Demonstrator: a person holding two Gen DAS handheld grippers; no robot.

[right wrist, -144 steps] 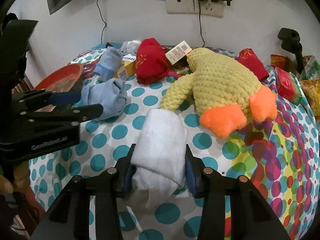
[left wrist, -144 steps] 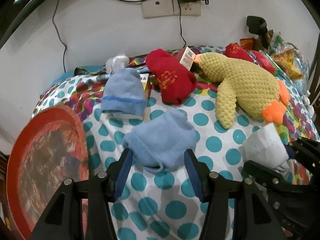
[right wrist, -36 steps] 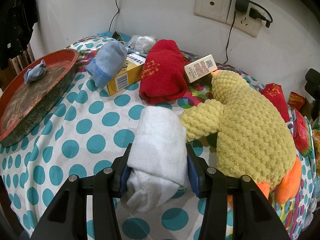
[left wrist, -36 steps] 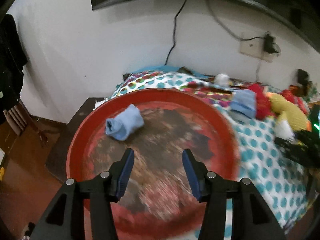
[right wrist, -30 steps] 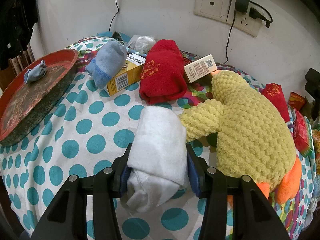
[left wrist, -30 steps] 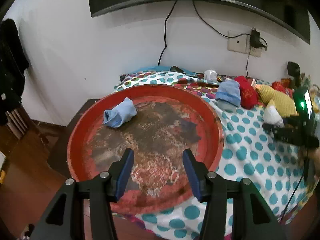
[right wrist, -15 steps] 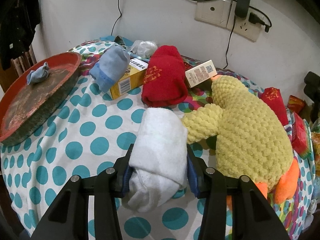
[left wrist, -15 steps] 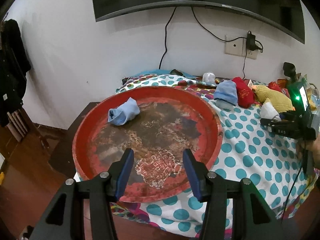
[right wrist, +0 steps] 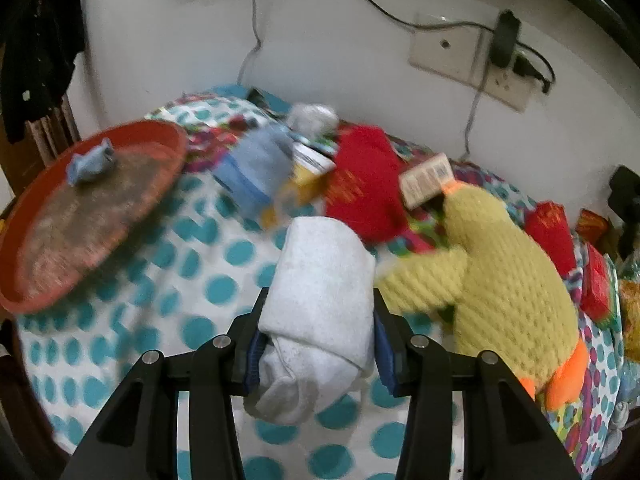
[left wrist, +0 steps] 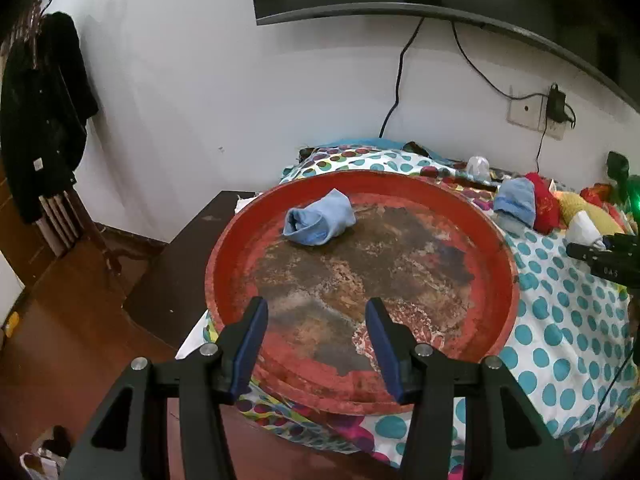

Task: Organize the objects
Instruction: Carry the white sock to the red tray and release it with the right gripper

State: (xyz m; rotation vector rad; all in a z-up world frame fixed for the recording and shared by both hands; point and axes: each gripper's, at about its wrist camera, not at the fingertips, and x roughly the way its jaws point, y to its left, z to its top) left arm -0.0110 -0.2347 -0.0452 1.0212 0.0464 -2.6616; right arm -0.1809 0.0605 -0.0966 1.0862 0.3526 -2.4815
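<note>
- The left gripper (left wrist: 316,320) has drawn back from the red tray (left wrist: 224,264), fingers spread and empty.
- The blue sock (left wrist: 318,222) stays in the tray.
- The right gripper (right wrist: 316,334) still pinches the white sock (right wrist: 320,292), now lifted off the dotted tabletop (right wrist: 216,288).

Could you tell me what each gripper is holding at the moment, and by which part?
The right gripper grips the rolled white sock across its lower middle, jaws on both sides. The left gripper holds nothing.
</note>
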